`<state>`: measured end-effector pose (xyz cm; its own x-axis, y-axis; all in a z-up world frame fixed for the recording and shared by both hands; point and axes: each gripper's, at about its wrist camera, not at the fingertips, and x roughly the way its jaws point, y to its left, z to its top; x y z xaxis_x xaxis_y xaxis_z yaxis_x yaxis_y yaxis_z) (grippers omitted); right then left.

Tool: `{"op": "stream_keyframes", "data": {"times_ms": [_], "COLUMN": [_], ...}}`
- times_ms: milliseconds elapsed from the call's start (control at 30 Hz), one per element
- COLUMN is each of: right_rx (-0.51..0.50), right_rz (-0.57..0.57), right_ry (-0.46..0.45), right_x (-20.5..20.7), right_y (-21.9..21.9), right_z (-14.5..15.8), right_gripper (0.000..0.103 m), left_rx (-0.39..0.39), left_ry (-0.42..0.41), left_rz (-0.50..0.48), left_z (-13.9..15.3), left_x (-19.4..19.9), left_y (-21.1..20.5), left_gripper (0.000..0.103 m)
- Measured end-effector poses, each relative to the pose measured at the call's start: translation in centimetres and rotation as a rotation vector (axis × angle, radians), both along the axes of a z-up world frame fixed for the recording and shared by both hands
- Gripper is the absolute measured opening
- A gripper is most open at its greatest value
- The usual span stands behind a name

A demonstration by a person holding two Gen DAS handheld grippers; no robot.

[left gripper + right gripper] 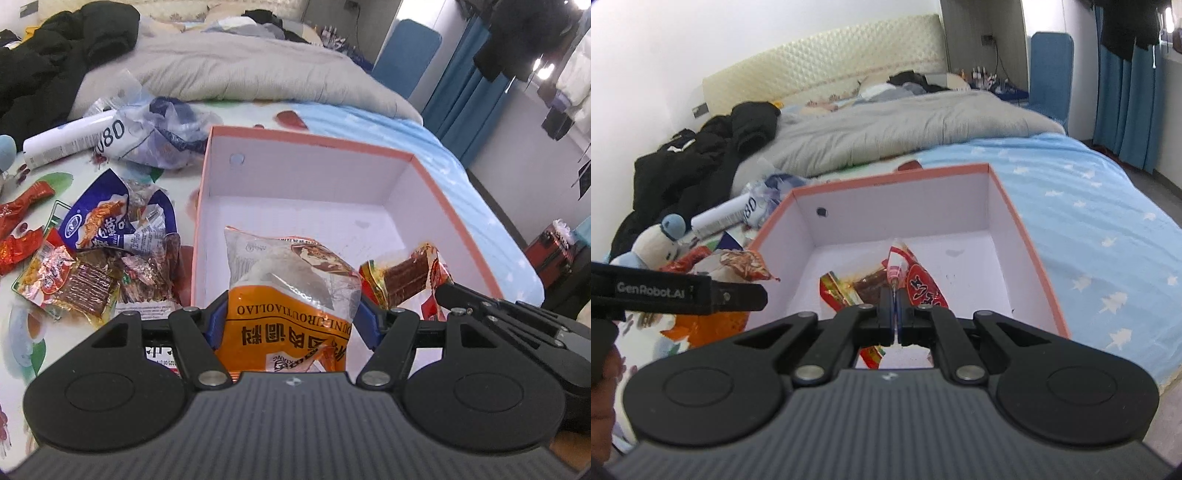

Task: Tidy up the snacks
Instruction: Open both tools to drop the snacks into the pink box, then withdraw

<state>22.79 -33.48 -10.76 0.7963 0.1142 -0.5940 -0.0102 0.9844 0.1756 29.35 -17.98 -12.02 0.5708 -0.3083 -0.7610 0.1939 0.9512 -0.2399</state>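
Where legible, "GenRobot.AI" on left gripper [738, 295].

"GenRobot.AI" is printed on the left gripper [738, 295]; "080" is seen on the white tube [74, 138].

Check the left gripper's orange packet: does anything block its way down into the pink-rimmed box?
Nothing visible does. The left gripper holds the orange packet above the box, whose white floor beyond it is bare. The right gripper, holding a red snack packet, is off to one side.

Box [1027, 236] far half free; snack pile [99, 258] crowds left.
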Motion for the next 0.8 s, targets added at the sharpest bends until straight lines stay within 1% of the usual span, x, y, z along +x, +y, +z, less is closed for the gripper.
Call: {"op": "stream_keyframes", "data": {"times_ms": [67, 100, 167, 200, 233, 267, 300, 333, 500, 667, 800], "right_rx": [-0.003, -0.003, 0.007, 0.008, 0.007, 0.008, 0.008, 0.007, -0.009, 0.003, 0.021], "right_rz": [0.003, 0.001, -0.015, -0.026, -0.034, -0.042, -0.048, -0.057, -0.064, -0.062, -0.046], "right_ry": [0.012, 0.018, 0.029, 0.034, 0.041, 0.046, 0.049, 0.049, 0.016, -0.021, -0.058], "right_x": [0.6, 0.8, 1.1, 1.1, 1.2, 1.3, 1.3, 1.2, -0.1, -1.8, -3.7], "right_y": [0.0, 0.1, 0.0, 0.0, -0.1, -0.1, -0.1, -0.1, 0.3, 0.9, 1.8], "right_z": [-0.5, -0.7, -1.0, -1.1, -1.1, -1.1, -1.1, -1.1, -0.1, 1.2, 2.5], "right_gripper": [0.005, 0.008, 0.008, 0.012, 0.019, 0.028, 0.049, 0.064, 0.062, 0.062, 0.062], "left_rx": [0.007, 0.016, 0.022, 0.02, 0.019, 0.02, 0.02, 0.018, -0.01, -0.025, -0.04], "left_ry": [0.004, 0.001, -0.012, -0.017, -0.023, -0.03, -0.039, -0.045, -0.084, -0.144, -0.174], "left_rz": [-0.01, -0.019, -0.026, -0.029, -0.029, -0.03, -0.034, -0.036, -0.046, -0.035, -0.019], "left_z": [-0.4, -0.5, -0.3, -0.2, 0.0, 0.3, 0.5, 0.8, 2.6, 4.6, 5.9], "left_x": [0.4, 0.5, 0.5, 0.5, 0.3, 0.1, -0.1, -0.3, -2.0, -4.8, -7.1], "left_y": [0.0, -0.1, -0.1, -0.1, -0.1, 0.0, 0.0, 0.1, 0.7, 2.2, 3.7], "left_gripper": [0.072, 0.072, 0.073, 0.079, 0.087, 0.089, 0.09, 0.09, 0.09, 0.09, 0.09]}}
